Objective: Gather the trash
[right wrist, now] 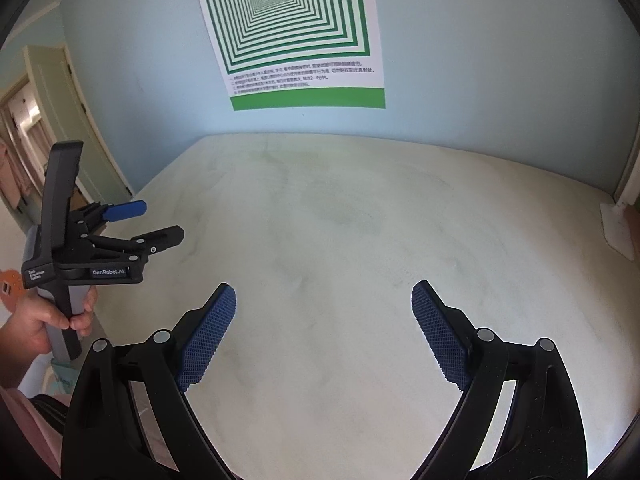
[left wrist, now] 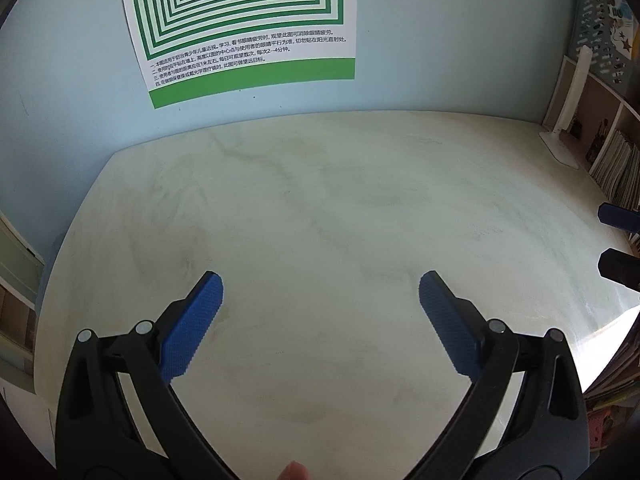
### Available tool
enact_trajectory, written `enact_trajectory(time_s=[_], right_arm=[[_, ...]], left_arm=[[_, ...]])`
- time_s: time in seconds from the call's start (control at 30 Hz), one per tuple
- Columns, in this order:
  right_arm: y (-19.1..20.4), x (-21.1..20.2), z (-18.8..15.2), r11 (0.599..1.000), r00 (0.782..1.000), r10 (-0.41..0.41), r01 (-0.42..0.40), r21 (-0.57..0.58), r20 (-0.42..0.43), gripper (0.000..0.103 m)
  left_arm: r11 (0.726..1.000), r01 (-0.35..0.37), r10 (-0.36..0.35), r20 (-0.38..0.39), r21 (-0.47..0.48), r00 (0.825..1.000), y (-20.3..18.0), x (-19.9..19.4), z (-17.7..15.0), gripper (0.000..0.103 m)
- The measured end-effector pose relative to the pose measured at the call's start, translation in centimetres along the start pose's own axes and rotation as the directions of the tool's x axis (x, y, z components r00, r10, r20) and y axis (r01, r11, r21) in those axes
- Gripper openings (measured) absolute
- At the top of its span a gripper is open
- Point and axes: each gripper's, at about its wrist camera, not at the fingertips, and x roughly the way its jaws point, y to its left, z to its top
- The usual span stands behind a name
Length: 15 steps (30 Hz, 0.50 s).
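Observation:
No trash shows in either view. My left gripper [left wrist: 320, 284] is open and empty, with blue-padded fingers held over a pale, smudged tabletop [left wrist: 320, 208]. My right gripper [right wrist: 324, 294] is open and empty over the same tabletop [right wrist: 360, 220]. The left gripper also shows in the right wrist view [right wrist: 164, 222], held in a hand at the table's left edge, its jaws apart. The right gripper's fingertips [left wrist: 616, 240] show at the right edge of the left wrist view, apart.
A green-and-white square-pattern poster [left wrist: 244, 24] hangs on the blue wall behind the table. A white desk lamp [left wrist: 568, 120] stands at the back right beside a bookshelf [left wrist: 616, 164] with books. A doorway [right wrist: 24, 128] is to the left.

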Motion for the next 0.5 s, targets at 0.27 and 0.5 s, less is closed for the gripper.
enact_trajectory(time_s=[0.27, 0.5], right_arm=[[1.1, 1.1, 1.1, 1.0, 1.0, 0.008, -0.008, -0.014, 0.004, 0.089], [1.4, 1.6, 1.5, 1.0, 1.0, 0.008, -0.008, -0.007, 0.01, 0.089]], left_arm=[[1.0, -0.001, 0.001, 0.002, -0.01, 1.0, 1.5, 0.2, 0.0, 0.096], [1.0, -0.001, 0.001, 0.0, -0.027, 1.0, 2.4, 0.2, 0.0, 0.096]])
